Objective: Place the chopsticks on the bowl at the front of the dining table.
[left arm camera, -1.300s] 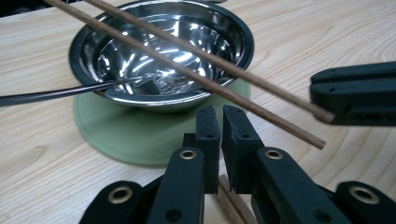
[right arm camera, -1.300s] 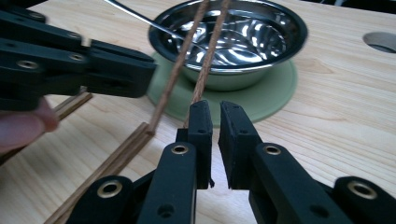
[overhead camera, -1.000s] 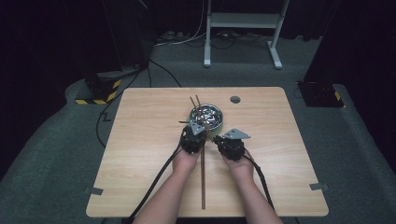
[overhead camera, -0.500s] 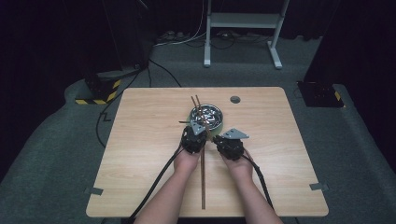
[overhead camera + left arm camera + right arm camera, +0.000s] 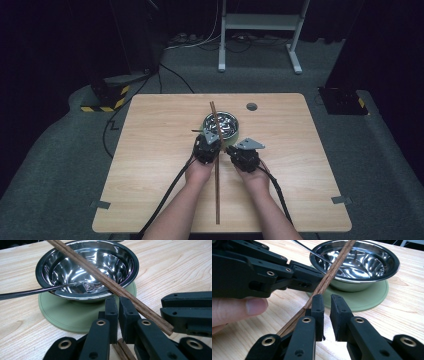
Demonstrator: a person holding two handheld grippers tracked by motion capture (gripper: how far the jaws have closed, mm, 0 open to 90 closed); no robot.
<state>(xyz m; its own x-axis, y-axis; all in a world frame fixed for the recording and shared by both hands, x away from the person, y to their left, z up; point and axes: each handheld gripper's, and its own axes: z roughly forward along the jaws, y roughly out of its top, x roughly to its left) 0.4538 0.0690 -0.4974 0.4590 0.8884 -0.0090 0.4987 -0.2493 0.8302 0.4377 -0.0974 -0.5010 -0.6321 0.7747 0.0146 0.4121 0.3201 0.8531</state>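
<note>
Nothing has shifted since the earlier frames: both hands stay parked on the near side of the steel bowl [image 5: 220, 124], on the wooden table [image 5: 150, 150]. That bowl sits on a green mat [image 5: 75, 317] with a spoon [image 5: 37, 291] resting inside. Long wooden chopsticks [image 5: 216, 180] lie across the bowl's rim, running back between the grippers. Left gripper [image 5: 118, 307] and right gripper [image 5: 327, 305] are nearly closed, each holding nothing. I judge this a pause before pickup; next, one gripper must open and straddle the sticks.
</note>
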